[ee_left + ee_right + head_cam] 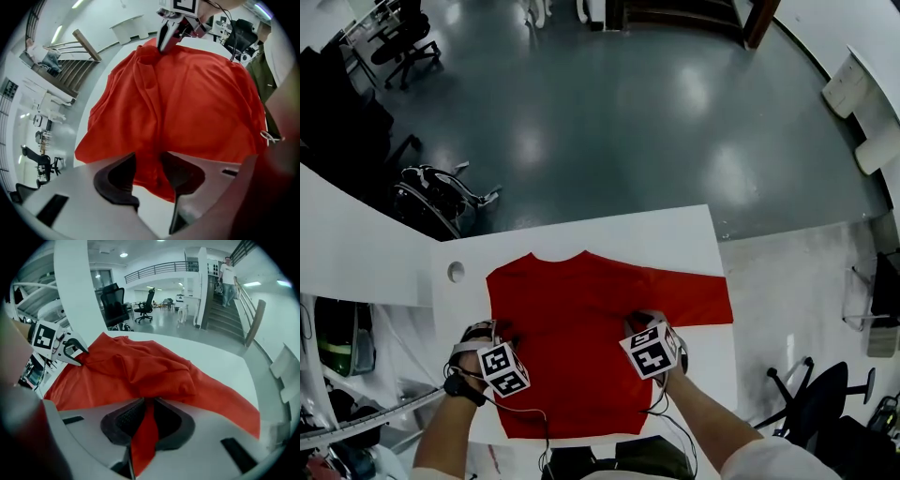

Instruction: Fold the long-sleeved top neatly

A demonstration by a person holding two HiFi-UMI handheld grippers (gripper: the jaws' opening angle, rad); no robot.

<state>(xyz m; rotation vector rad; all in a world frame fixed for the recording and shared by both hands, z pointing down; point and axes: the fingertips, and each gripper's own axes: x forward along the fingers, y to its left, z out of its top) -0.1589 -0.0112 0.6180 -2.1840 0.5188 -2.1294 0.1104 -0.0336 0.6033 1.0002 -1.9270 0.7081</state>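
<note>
Top tight in left hand-held gripper and right hand-held gripper; one sleeve unseen.

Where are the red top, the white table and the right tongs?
red top (572, 328): head view, middle of its body.
white table (675, 234): head view, bare far corner.
right tongs (146, 420): right gripper view, between the tips.

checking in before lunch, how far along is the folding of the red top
Done, it seems: no sleeve sticks out on the left of the red top, so that one looks folded in. In hand: left gripper and right gripper each pinch its cloth. Still to do: the outstretched right-hand sleeve and the body folds.
</note>
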